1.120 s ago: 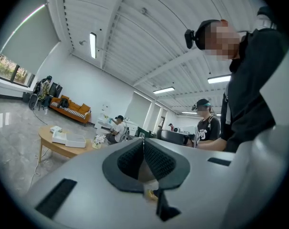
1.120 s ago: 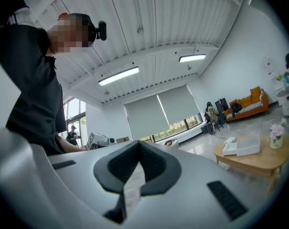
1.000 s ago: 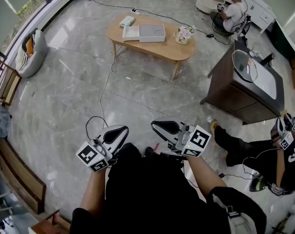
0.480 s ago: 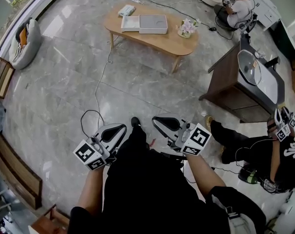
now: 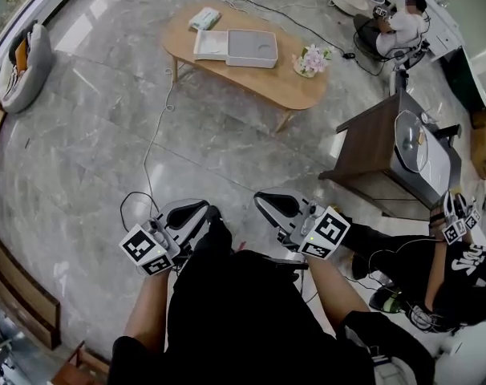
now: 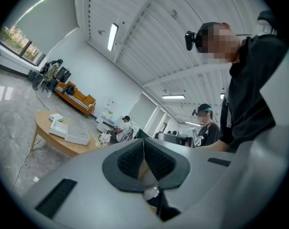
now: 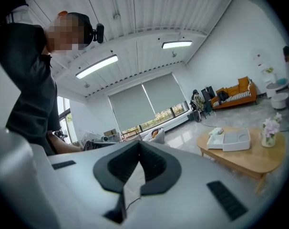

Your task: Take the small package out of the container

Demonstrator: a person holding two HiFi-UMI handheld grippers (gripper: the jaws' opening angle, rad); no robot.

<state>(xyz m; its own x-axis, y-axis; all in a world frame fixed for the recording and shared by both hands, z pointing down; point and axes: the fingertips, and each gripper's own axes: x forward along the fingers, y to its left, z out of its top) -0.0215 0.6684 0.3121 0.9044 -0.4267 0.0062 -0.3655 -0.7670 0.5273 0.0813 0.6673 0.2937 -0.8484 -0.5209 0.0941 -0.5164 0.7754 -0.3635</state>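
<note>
A flat white container (image 5: 253,48) lies on the oval wooden table (image 5: 291,87) far ahead, with its white open half (image 5: 211,45) beside it. A small pale packet (image 5: 203,18) lies on the table just beyond it. My left gripper (image 5: 193,210) and right gripper (image 5: 269,202) are held close to my body, well short of the table. Both are shut with nothing between the pads. In the left gripper view the container (image 6: 76,137) is small and distant beyond the left gripper (image 6: 144,147). In the right gripper view the container (image 7: 235,140) lies to the right of the right gripper (image 7: 139,149).
A flower vase (image 5: 311,58) stands on the table's right end. A dark wooden cabinet (image 5: 371,159) stands to the right. One person (image 5: 435,263) sits on the floor at my right, another (image 5: 403,29) sits at the back. A cable (image 5: 156,127) trails over the marble floor.
The view has shifted as I step across the floor: the cabinet has slid lower in view. Both grippers stay shut and close to my body.
</note>
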